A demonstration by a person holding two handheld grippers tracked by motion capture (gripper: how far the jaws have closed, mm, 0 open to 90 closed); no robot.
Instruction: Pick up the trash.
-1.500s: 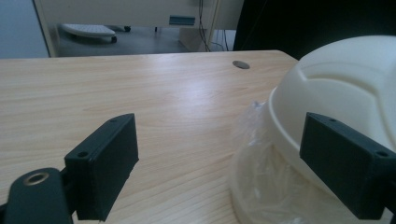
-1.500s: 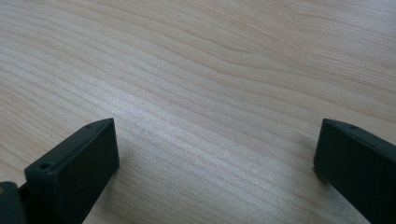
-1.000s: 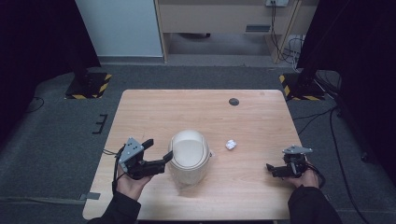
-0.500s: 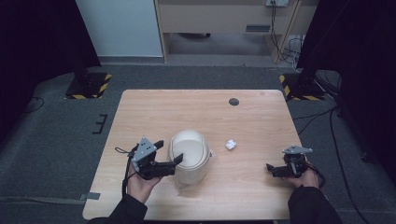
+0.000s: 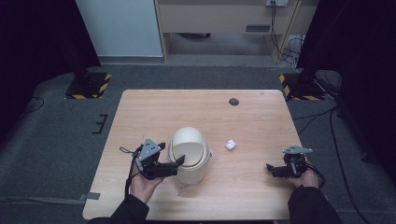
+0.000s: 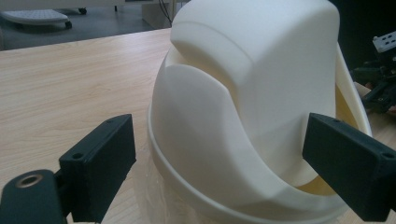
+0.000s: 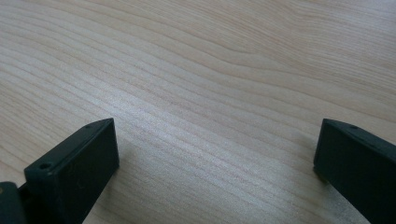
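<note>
Jaws spread wide, your left gripper (image 6: 219, 172) straddles the cream bin (image 6: 252, 107) at frame centre without clamping it; your right gripper (image 7: 215, 172), lower right, gapes over bare table (image 7: 210, 70).

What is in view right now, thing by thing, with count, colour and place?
Cream plastic domed bin with swing lid: one, cream, near middle of table, between the left gripper's open jaws.
Small crumpled white paper ball: one, white, on the table right of the bin.
Round dark grommet: one, black, far side of table.
Light wooden table: one, pale wood, on grey floor.
Left gripper: one, black, at the bin's near left, open.
Right gripper: one, black, near right table edge, open over bare wood.
</note>
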